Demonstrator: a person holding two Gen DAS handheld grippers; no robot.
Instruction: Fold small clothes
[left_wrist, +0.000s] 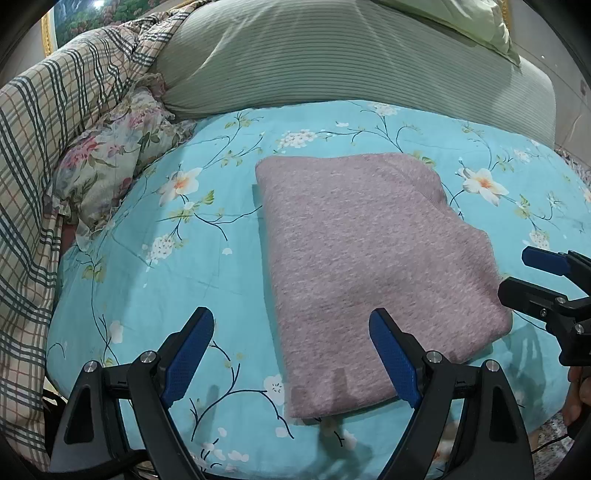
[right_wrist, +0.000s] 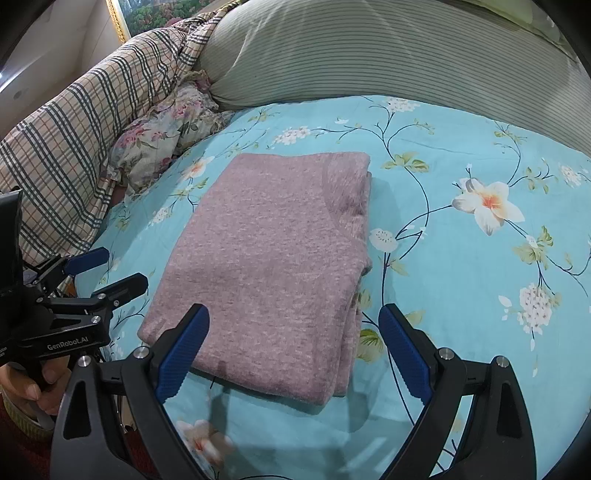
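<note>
- Left wrist view: my left gripper (left_wrist: 291, 350) has its jaws wide apart, empty, near the left edge of the folded pink garment (left_wrist: 369, 258) lying on the blue floral sheet (left_wrist: 166, 266).
- Right wrist view: my right gripper (right_wrist: 295, 350) is spread too, holding nothing, over the garment's near edge. Risk: pinching only the top layer would peel the fold open.

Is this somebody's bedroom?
Most likely a bedroom: the folded pink garment lies on a bed with a blue flowered sheet, a big striped pillow and a bunched plaid blanket.
</note>
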